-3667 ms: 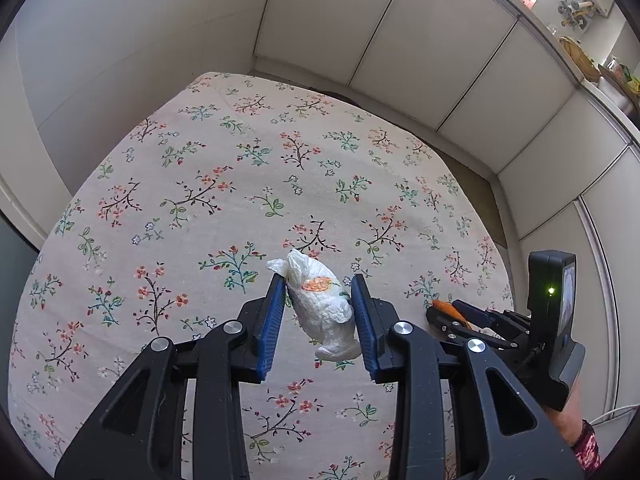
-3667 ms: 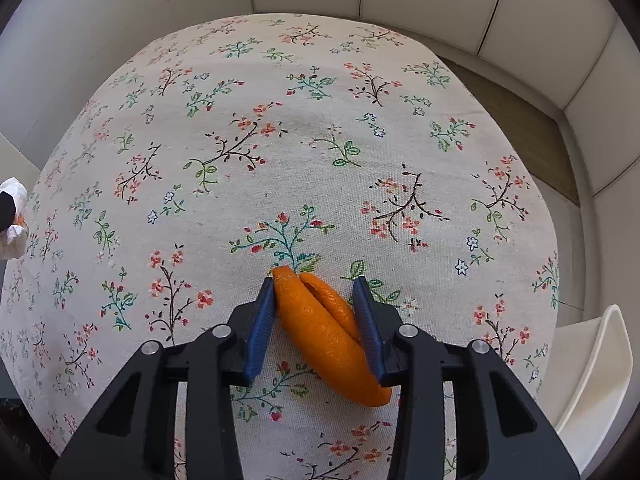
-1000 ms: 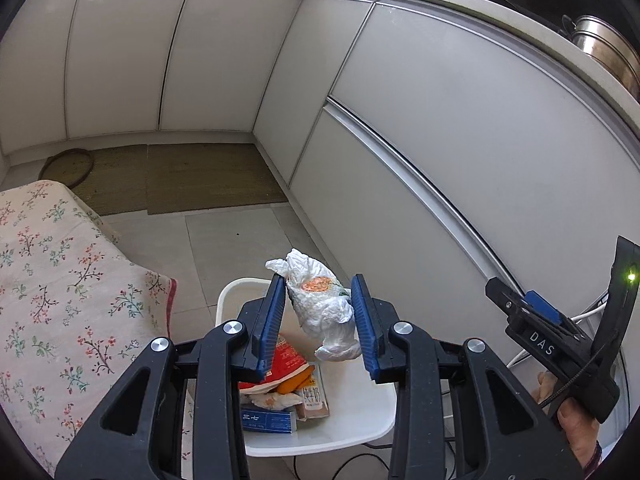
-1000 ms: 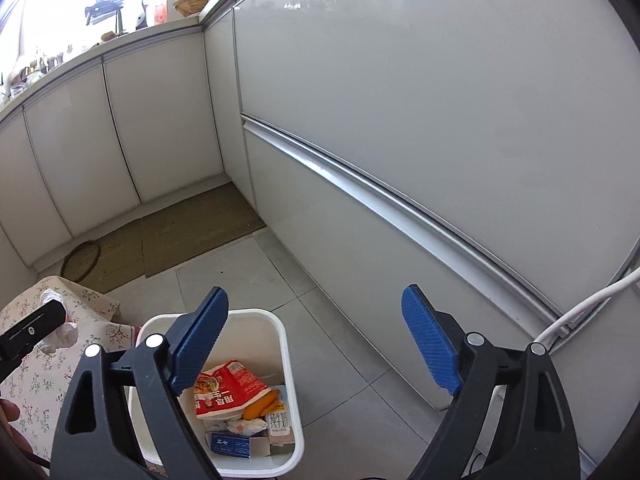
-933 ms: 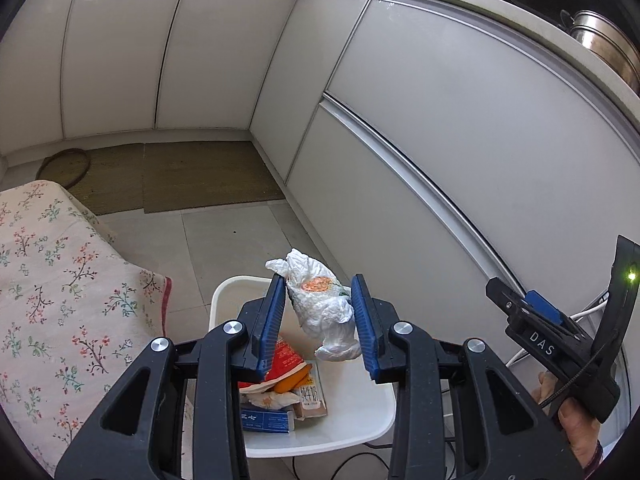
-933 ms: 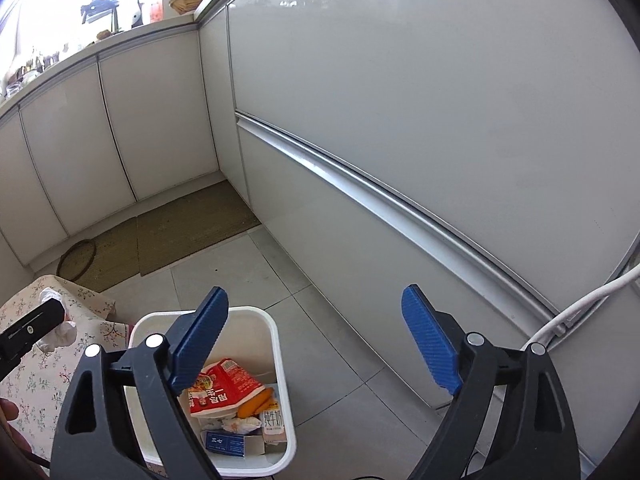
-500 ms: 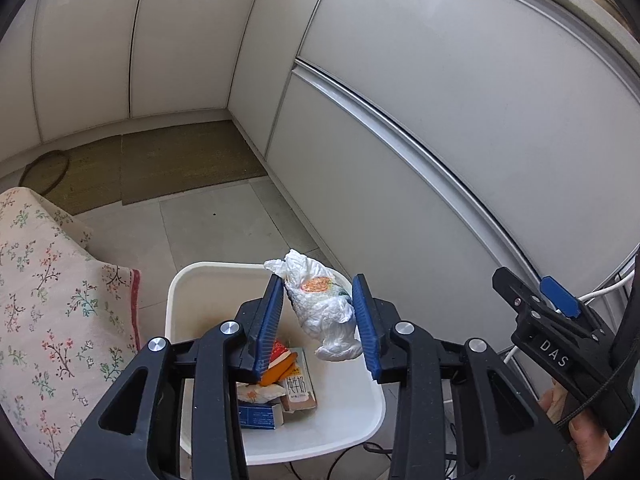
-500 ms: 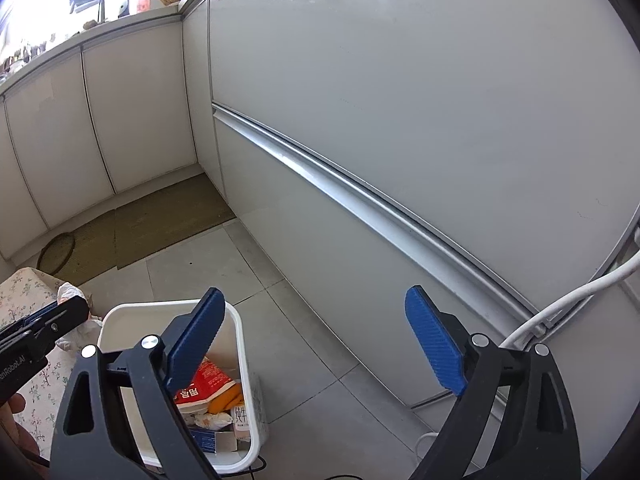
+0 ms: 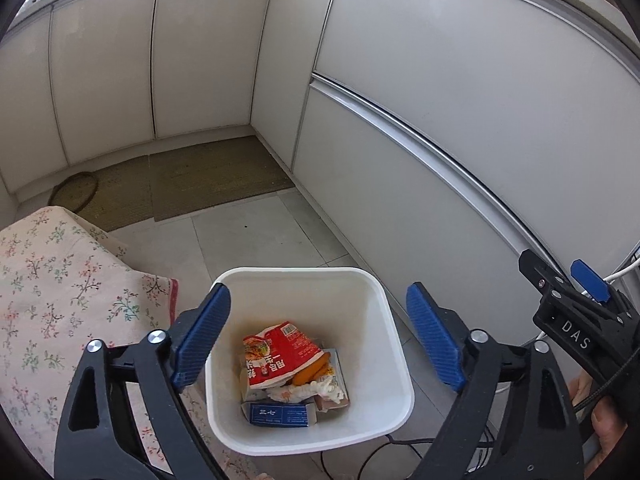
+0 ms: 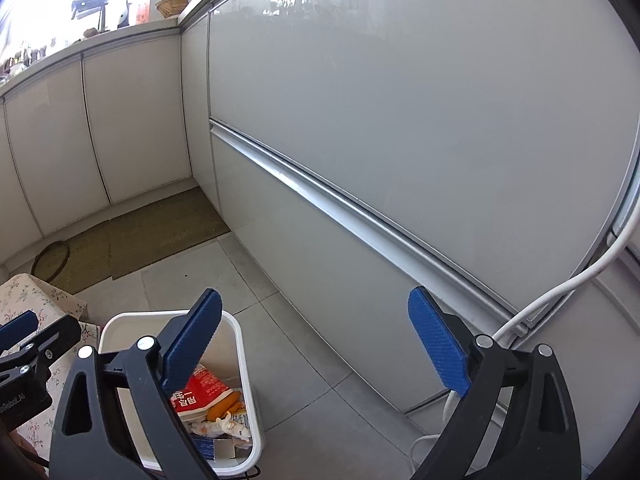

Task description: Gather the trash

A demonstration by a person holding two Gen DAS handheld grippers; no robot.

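White and crumpled, the plastic wrapper lies in the white bin on the tiled floor, among one red snack packet, one orange peel and one blue carton. Above the bin, the left gripper has its jaws opening with nothing between them. Off to the side, the right gripper stands with fingers wide apart and empty. A floral tablecloth hangs just beside the bin.
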